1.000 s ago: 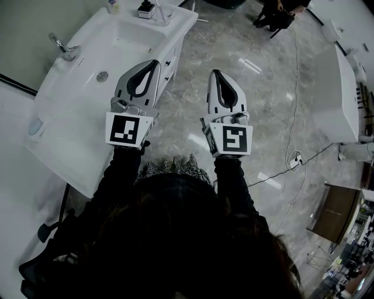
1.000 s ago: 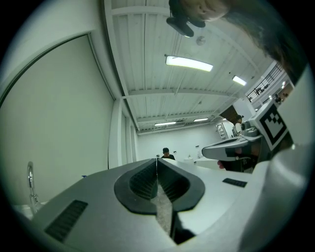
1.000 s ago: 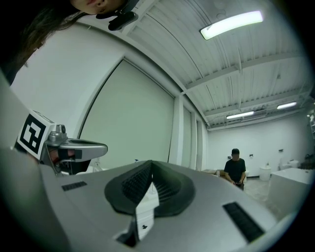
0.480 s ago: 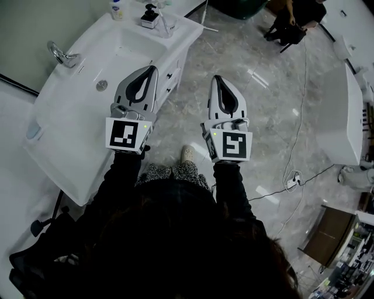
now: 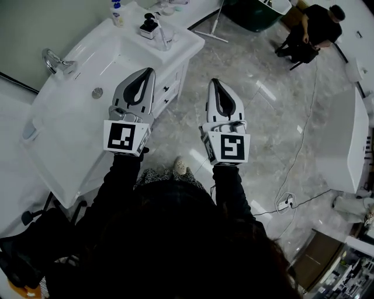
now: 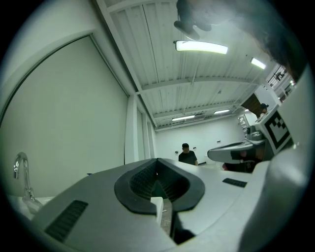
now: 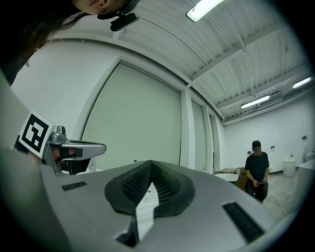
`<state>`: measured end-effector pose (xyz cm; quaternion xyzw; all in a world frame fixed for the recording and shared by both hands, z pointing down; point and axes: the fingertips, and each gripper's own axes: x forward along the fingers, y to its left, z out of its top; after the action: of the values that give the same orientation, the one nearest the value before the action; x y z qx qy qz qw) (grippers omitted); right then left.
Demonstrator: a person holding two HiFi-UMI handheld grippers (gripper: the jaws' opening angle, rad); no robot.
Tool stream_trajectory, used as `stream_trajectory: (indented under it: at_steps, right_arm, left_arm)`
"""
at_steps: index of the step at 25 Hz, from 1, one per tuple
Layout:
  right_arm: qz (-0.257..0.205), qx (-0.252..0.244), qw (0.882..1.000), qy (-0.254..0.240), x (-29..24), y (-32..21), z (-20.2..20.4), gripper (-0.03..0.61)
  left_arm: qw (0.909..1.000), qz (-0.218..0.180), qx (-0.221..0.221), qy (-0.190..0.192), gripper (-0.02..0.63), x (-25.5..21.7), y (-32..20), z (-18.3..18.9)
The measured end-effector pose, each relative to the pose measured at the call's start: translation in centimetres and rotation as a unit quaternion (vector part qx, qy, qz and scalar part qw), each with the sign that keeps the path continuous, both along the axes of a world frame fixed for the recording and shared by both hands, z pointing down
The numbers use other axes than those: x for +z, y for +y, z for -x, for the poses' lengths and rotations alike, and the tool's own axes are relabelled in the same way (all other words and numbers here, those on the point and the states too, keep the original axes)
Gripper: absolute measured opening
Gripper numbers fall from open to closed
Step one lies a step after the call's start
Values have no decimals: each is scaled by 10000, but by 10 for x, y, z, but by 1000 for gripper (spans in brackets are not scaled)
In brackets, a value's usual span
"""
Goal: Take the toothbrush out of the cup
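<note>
A clear cup [image 5: 166, 37] stands on the far right corner of the white sink counter [image 5: 70, 146], with a thin white toothbrush [image 5: 159, 24] sticking up out of it. My left gripper [image 5: 151, 70] is held over the counter's right edge, well short of the cup, shut and empty. My right gripper [image 5: 213, 82] hangs beside it over the marble floor, also shut with nothing in it. In both gripper views the jaw tips meet, and the cup does not show clearly.
On the counter are a chrome faucet [image 5: 57, 61], a drain [image 5: 96, 92], a soap dispenser [image 5: 149, 25] and a small bottle [image 5: 117, 13]. A person [image 5: 315, 28] sits at the far right. A white fixture [image 5: 347, 140] and a floor cable [image 5: 295, 152] lie to the right.
Both grippers have moved forward along the counter's edge. The cup and sink end now sit lower in the head view, closer to the grippers. Both stayed shut.
</note>
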<state>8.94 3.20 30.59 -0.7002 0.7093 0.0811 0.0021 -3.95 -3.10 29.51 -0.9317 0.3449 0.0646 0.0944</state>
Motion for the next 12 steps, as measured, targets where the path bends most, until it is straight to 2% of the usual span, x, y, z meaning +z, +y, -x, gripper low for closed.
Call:
stream_trajectory:
  at_steps: [8, 12]
  right_arm:
    - [16, -243, 9997, 13, 8, -19, -36, 5]
    - [20, -320, 9995, 21, 10, -27, -47, 5]
  left_arm:
    - [9991, 270, -293, 114, 9, 13, -17, -26]
    - [9989, 272, -381, 78, 9, 16, -24, -35]
